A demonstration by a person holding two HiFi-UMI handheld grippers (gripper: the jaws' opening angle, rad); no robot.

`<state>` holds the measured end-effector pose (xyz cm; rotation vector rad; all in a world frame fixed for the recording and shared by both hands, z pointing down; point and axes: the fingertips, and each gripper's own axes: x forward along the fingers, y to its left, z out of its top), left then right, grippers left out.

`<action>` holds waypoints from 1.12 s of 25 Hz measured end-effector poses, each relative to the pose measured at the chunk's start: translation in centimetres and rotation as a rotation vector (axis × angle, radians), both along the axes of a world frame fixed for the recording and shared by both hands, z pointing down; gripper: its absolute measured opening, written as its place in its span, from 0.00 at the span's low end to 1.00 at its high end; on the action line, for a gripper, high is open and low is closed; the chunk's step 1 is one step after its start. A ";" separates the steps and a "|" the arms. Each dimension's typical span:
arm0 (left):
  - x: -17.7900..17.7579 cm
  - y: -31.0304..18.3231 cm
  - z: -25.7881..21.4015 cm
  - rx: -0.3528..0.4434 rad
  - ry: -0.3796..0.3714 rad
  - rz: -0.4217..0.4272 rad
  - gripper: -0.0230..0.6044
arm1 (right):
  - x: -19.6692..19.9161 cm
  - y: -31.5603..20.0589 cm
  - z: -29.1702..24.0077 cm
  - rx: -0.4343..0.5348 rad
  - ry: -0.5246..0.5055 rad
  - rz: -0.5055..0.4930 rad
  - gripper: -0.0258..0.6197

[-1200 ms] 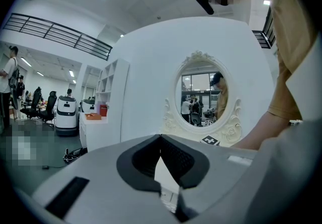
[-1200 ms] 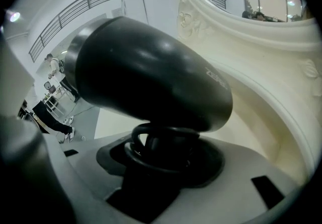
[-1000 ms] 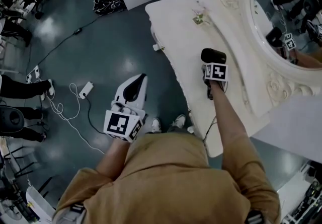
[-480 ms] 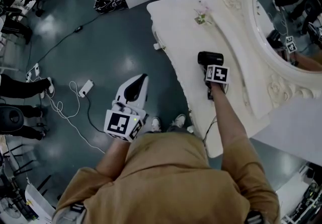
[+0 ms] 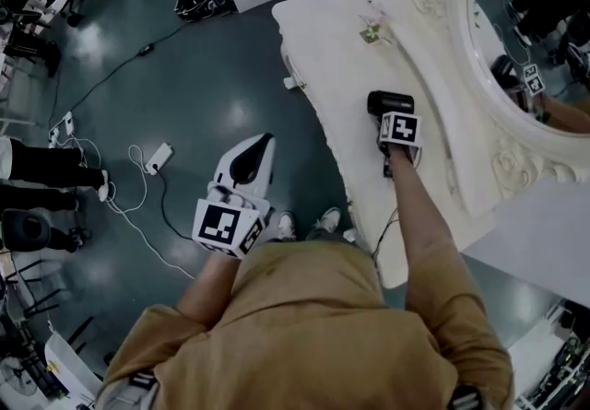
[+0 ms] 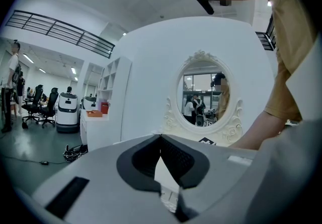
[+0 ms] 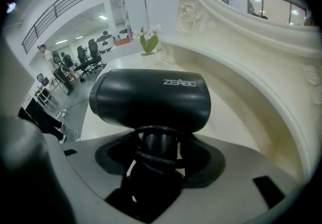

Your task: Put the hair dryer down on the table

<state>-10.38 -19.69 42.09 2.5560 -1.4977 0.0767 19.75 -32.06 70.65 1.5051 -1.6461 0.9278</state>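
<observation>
Reaches right claw [image 7: 158, 147] steeply down over white ornate bench [image 5: 332, 49], clamped on handle of black plastic hair dryer [image 7: 151, 99]. Holds left claw [image 5: 261, 143] level, closed, empty, over grey floor [image 5: 184, 104].

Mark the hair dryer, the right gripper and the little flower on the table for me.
hair dryer [image 7: 151, 99], right gripper view, side of its black barrel.
right gripper [image 7: 158, 142], right gripper view, midway between its fingertips.
flower [image 5: 371, 31], head view, on its green leaves.
</observation>
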 end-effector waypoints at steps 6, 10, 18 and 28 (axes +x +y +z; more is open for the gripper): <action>-0.2 0.2 0.2 0.000 0.005 -0.006 0.04 | 0.8 1.2 0.2 -0.079 0.076 0.030 0.45; -0.2 0.2 0.4 0.001 0.006 -0.006 0.04 | 0.4 1.4 0.2 -0.104 0.107 -0.006 0.46; -0.6 0.7 0.4 -0.002 0.007 -0.010 0.04 | 0.1 1.5 0.1 -0.100 0.109 -0.016 0.46; -0.7 1.1 0.6 -0.009 0.012 -0.008 0.04 | -0.2 1.9 -0.2 -0.104 0.123 -0.026 0.46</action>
